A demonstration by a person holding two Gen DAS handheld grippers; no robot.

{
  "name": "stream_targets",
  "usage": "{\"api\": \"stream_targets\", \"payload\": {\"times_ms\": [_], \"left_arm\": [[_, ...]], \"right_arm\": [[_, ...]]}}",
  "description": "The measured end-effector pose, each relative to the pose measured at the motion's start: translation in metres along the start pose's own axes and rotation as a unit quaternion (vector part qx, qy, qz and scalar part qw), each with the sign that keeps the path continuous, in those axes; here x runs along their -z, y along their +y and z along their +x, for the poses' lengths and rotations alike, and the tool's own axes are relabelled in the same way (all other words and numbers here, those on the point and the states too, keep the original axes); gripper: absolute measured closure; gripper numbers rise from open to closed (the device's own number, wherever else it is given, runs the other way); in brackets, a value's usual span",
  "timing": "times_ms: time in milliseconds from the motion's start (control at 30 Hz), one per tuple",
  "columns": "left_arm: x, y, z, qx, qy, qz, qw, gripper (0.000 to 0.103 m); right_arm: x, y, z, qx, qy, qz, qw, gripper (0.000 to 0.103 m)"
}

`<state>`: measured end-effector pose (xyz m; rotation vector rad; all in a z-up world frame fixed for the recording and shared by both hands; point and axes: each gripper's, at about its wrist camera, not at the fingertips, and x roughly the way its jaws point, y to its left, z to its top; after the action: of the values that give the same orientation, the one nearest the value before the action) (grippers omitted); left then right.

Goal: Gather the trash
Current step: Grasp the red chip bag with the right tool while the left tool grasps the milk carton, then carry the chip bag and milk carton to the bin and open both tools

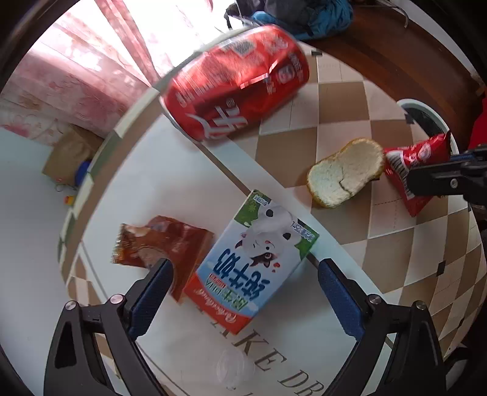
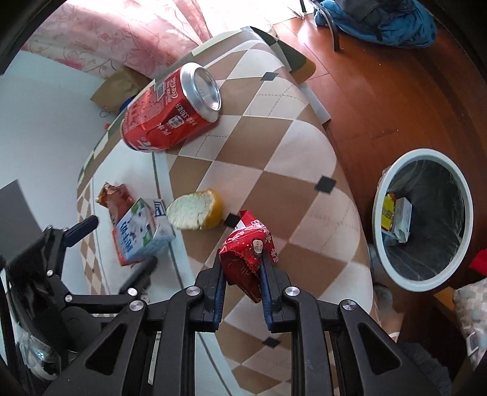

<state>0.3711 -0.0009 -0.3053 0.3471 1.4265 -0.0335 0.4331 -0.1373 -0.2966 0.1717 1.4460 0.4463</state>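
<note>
My right gripper (image 2: 242,269) is shut on a red snack wrapper (image 2: 248,246) and holds it just above the table; the wrapper also shows in the left wrist view (image 1: 417,170). My left gripper (image 1: 243,271) is open around a milk carton (image 1: 255,262) lying on the table, its fingers on either side; the carton also shows in the right wrist view (image 2: 143,231). A brown wrapper (image 1: 164,243) lies left of the carton. A crushed red cola can (image 1: 237,82) lies at the far edge. A bread piece (image 1: 347,170) lies in the middle.
A white-rimmed trash bin (image 2: 395,179) with a black liner stands on the wooden floor right of the table, with a carton inside. The table has a brown and cream checked cloth (image 2: 274,146). Blue clothing (image 2: 380,21) lies on the floor beyond.
</note>
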Motion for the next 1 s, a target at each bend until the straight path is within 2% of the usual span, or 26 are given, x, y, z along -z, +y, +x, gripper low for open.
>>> {"api": "stream_targets", "payload": {"times_ms": [33,67,133,233,267,333,367,433,533,667,900,1000], "left_arm": [[-0.001,0.001,0.002,0.005,0.002,-0.003,1.0000,0.025],[-0.001,0.003,0.003,0.005,0.007,-0.010,0.9999,0.031],[-0.001,0.006,-0.001,0.017,0.003,-0.027,0.9995,0.034],[0.006,0.011,-0.006,0.038,0.011,-0.081,0.9959,0.038],[0.010,0.014,-0.007,0.040,0.024,-0.113,0.9925,0.038],[0.020,0.021,-0.007,0.058,0.052,-0.186,0.9795,0.038],[0.025,0.023,-0.010,0.081,0.048,-0.218,0.9713,0.038],[0.034,0.024,-0.014,0.093,0.034,-0.258,0.9610,0.038],[0.040,0.016,-0.011,0.076,0.026,-0.265,0.9608,0.038],[0.049,-0.002,-0.020,0.047,0.017,-0.264,0.9631,0.050],[0.063,-0.030,-0.097,-0.001,-0.062,-0.268,0.9615,0.053],[0.066,-0.048,-0.133,-0.002,-0.100,-0.268,0.9581,0.053]], "right_arm": [[-0.002,0.002,0.001,0.002,0.001,-0.003,1.000,0.082],[-0.003,0.003,0.002,0.003,0.002,-0.005,1.000,0.082],[-0.004,0.005,0.004,0.003,0.003,-0.007,1.000,0.082],[-0.001,0.005,0.004,-0.004,0.006,-0.004,1.000,0.082],[0.000,0.005,0.005,-0.007,0.007,-0.004,1.000,0.082],[0.003,0.003,0.005,-0.010,0.009,-0.004,1.000,0.082],[0.005,0.002,0.006,-0.014,0.010,-0.003,1.000,0.082],[0.007,0.000,0.007,-0.018,0.012,-0.002,1.000,0.082],[0.012,-0.001,0.006,-0.021,0.013,-0.002,1.000,0.082],[0.021,-0.004,-0.001,-0.024,0.011,-0.003,1.000,0.082],[0.038,-0.017,-0.047,-0.035,-0.026,-0.014,0.999,0.082],[0.047,-0.027,-0.077,-0.045,-0.049,-0.015,0.998,0.082]]}}
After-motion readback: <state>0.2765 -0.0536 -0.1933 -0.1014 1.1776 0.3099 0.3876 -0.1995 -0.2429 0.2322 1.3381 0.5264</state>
